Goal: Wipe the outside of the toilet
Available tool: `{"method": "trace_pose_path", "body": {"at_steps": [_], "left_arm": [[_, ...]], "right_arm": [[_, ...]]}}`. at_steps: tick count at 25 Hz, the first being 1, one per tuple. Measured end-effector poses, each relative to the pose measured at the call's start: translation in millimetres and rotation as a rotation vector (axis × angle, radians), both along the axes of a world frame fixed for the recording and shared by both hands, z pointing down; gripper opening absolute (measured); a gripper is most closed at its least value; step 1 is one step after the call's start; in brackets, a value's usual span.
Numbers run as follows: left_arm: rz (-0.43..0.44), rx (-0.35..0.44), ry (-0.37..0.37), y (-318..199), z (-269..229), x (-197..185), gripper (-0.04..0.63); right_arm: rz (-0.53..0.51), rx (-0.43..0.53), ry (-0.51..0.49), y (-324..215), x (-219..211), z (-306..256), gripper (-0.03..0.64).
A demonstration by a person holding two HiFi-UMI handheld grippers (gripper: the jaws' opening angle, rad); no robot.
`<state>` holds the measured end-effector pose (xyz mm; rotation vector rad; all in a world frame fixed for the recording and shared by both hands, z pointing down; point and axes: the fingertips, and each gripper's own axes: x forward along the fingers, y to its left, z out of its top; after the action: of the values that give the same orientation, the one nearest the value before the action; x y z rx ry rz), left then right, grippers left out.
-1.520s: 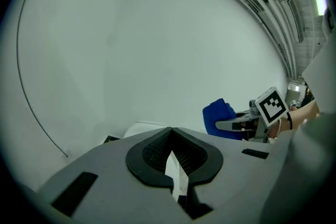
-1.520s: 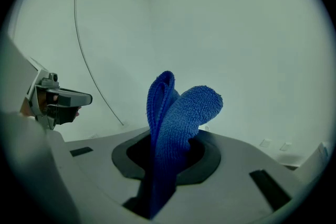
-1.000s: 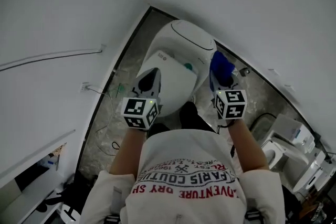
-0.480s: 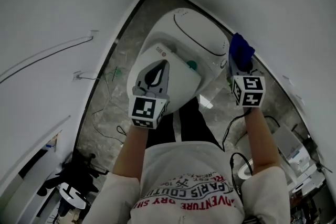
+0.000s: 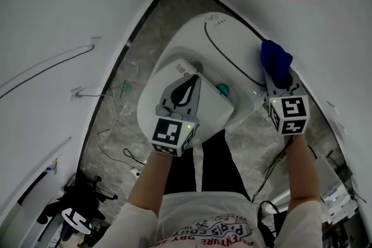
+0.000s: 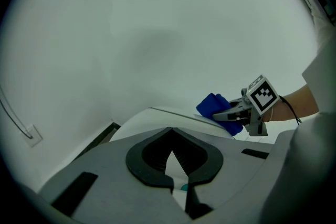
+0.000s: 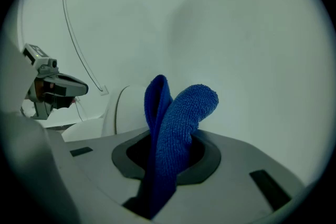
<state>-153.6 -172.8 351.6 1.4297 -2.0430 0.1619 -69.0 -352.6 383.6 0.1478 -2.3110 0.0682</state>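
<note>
A white toilet stands in a corner between two pale walls, its lid closed. My right gripper is shut on a folded blue cloth, which sits at the right edge of the tank top. In the right gripper view the blue cloth sticks up between the jaws, with the toilet behind it. My left gripper hovers over the lid, shut and holding nothing. The left gripper view looks across the toilet to the right gripper and cloth.
Thin cables trail over the marble floor left of the toilet, below a wall socket. Dark equipment lies at the bottom left. The person's dark trousers stand right against the front of the bowl.
Both grippers have moved forward over the toilet. The right one carried the cloth from beside the lid to the tank's right edge. The left one now sits farther along the lid.
</note>
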Motion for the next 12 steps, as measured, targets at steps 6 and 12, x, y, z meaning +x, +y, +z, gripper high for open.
{"method": "trace_pose_path", "body": {"at_steps": [6, 12], "left_arm": [[-0.002, 0.013, 0.036, 5, 23, -21, 0.008], [-0.010, 0.015, 0.074, 21, 22, -30, 0.008]], "right_arm": [[-0.022, -0.007, -0.016, -4, -18, 2, 0.072], [-0.045, -0.003, 0.042, 1, -41, 3, 0.072]]}}
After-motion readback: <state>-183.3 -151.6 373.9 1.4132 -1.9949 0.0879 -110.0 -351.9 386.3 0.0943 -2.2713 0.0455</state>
